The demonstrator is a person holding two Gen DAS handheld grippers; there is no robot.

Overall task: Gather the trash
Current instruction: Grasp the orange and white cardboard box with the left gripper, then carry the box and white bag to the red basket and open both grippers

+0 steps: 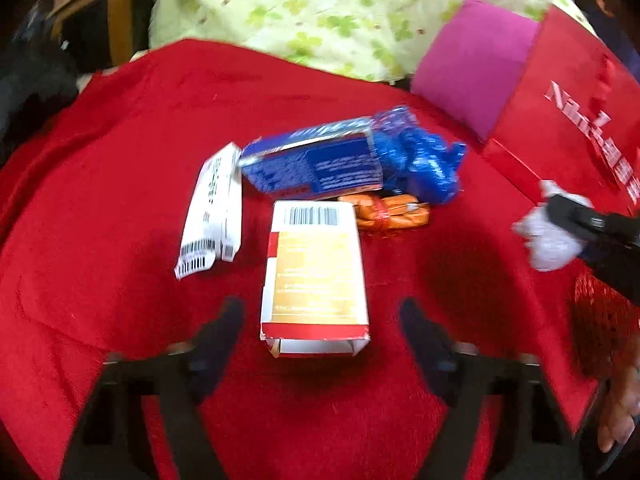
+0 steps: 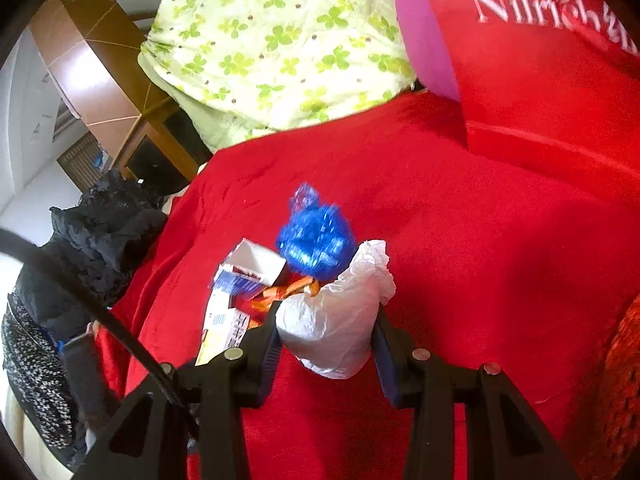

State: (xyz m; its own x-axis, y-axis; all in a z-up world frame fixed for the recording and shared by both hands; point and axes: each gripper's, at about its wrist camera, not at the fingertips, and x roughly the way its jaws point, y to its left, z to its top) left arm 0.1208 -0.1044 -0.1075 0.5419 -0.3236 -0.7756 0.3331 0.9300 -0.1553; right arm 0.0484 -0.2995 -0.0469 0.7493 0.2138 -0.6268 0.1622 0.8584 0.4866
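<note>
A red cloth [image 1: 120, 184] is spread over the work surface, and the trash is gathered near its middle. A white carton with a gold and red panel and a barcode [image 1: 314, 276] lies flat, its open end turned toward the left gripper [image 1: 322, 320], whose jaws are spread wide on either side of that end, without contact. A folded white printed packet [image 1: 212, 208] is placed just left of the carton. A blue box [image 1: 316, 164] lies tilted behind the carton, and a crumpled blue foil wrapper [image 1: 424, 160] is pressed against its right end. An orange wrapper [image 1: 388, 210] is tucked in front of the blue items, touching the carton's far right corner. A crumpled white tissue wad [image 2: 334, 316] is clamped between the fingers of the right gripper [image 2: 326, 318]; in the left wrist view this wad is seen at the right edge, apart from the pile and in front of a red paper bag with white lettering [image 1: 572, 120]. The bag stands at the cloth's far right, with a magenta side panel [image 1: 476, 64]. A pale green clover-print fabric [image 1: 320, 12] is heaped behind the cloth. Dark clothing [image 2: 100, 240] is bundled at the cloth's left edge.
</note>
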